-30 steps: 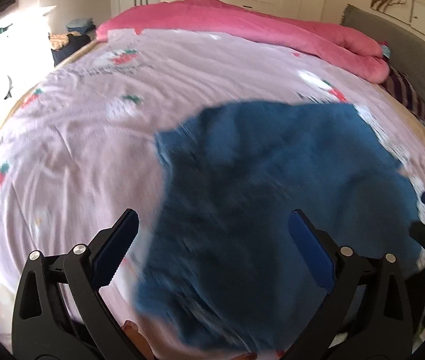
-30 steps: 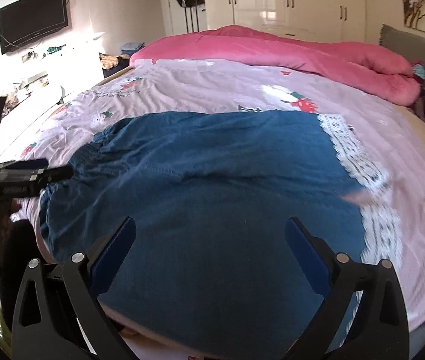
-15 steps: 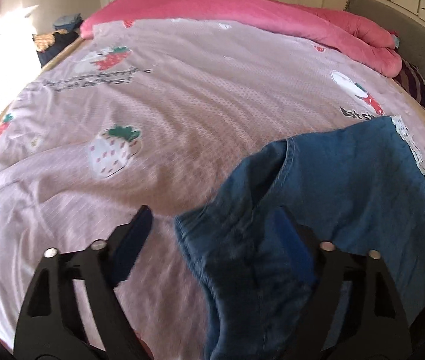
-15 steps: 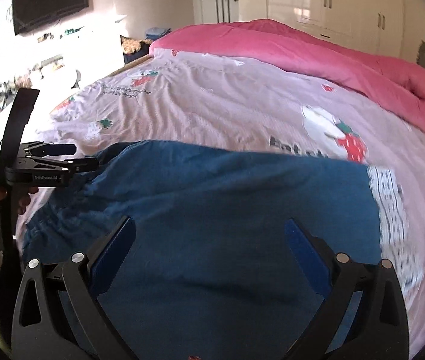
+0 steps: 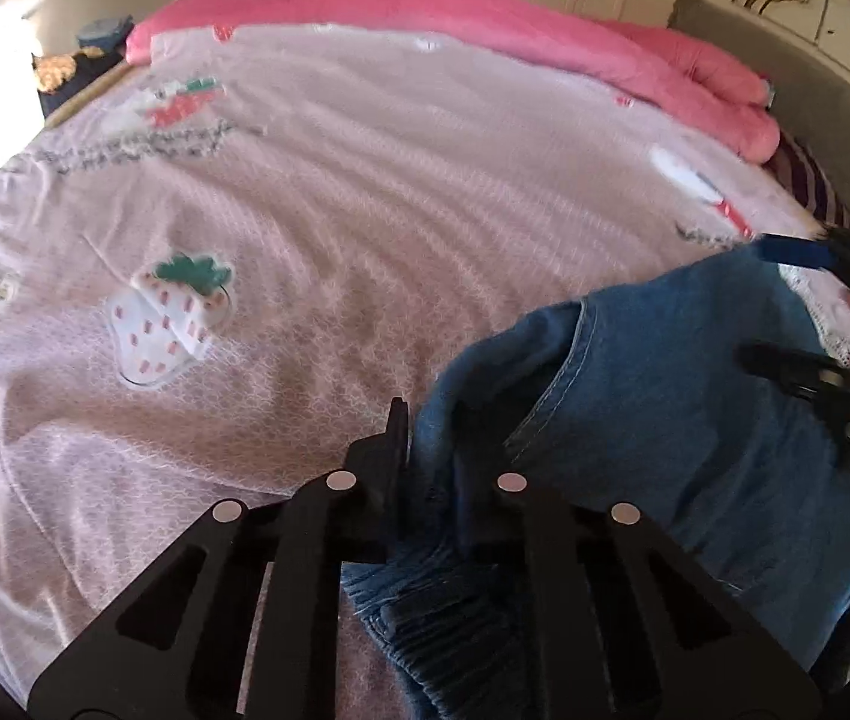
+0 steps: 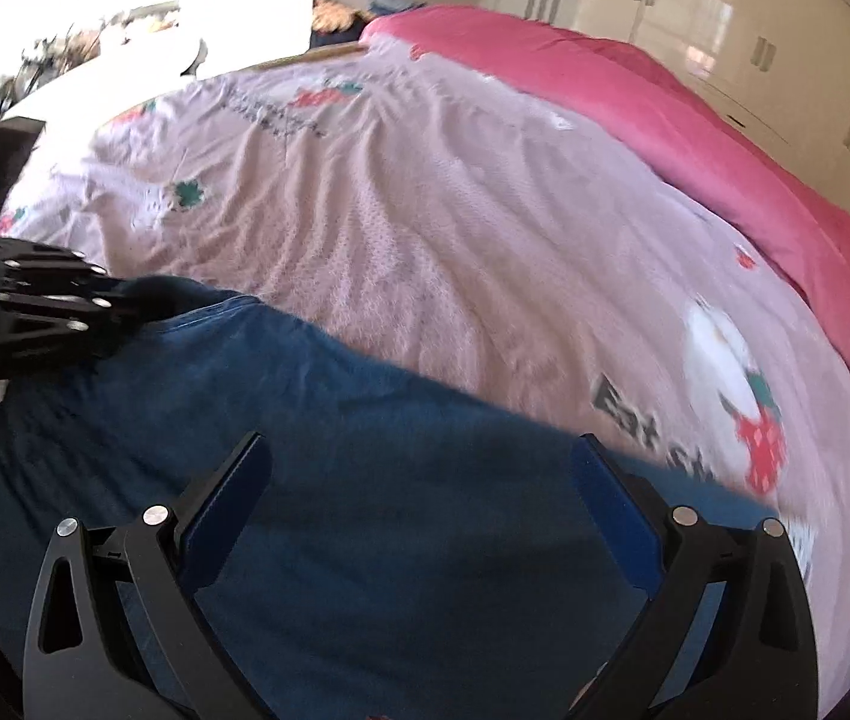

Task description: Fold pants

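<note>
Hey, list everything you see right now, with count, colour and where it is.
pants: one, blue denim, on the near part of the bed
bedsheet: one, pale pink with strawberry prints, covering the bed
quilt: one, bright pink, bunched along the far side
wardrobe: one, cream, behind the bed
left tool: one, black, just closed on the pants' edge
right tool: one, black with blue pads, open above the pants

Blue denim pants [image 5: 664,420] are spread across the lower right of the frame, elastic waistband bunched at bottom centre.
</note>
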`<state>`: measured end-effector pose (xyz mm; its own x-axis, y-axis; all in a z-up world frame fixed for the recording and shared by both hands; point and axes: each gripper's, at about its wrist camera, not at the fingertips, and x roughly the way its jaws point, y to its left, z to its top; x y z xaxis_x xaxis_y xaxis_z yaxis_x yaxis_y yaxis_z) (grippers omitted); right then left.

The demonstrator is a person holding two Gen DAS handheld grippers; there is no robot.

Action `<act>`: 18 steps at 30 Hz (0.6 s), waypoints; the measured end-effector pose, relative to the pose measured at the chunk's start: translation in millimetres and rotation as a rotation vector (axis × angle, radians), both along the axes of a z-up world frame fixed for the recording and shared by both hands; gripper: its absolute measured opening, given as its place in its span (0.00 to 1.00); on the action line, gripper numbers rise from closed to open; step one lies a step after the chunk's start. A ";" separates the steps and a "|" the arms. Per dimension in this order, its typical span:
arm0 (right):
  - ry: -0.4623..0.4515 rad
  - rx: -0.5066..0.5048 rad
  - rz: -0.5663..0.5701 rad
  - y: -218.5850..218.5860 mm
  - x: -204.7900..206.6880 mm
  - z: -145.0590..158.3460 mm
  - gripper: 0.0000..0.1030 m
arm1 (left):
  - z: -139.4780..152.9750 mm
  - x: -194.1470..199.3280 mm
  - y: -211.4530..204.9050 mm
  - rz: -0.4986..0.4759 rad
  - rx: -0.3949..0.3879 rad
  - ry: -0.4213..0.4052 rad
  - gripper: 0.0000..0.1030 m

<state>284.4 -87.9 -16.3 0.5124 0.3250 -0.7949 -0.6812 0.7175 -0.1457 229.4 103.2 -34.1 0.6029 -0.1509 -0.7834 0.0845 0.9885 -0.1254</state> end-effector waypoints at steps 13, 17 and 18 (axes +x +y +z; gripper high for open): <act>0.032 -0.125 0.225 41.3 2.9 7.9 0.08 | 56.6 -52.4 -13.3 -0.045 -0.001 -0.254 0.06; -0.005 -0.042 0.175 21.7 -26.0 30.5 0.03 | 59.0 -59.4 -7.5 -0.040 -0.020 -0.270 0.06; -0.036 -0.019 0.168 14.8 -42.2 40.4 0.03 | 60.8 -61.7 -5.9 -0.043 -0.025 -0.277 0.06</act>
<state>242.2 -73.1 24.1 0.4801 0.3940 -0.7838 -0.7856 0.5907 -0.1842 167.7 97.3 26.8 0.7860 -0.1986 -0.5855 0.1609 0.9801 -0.1164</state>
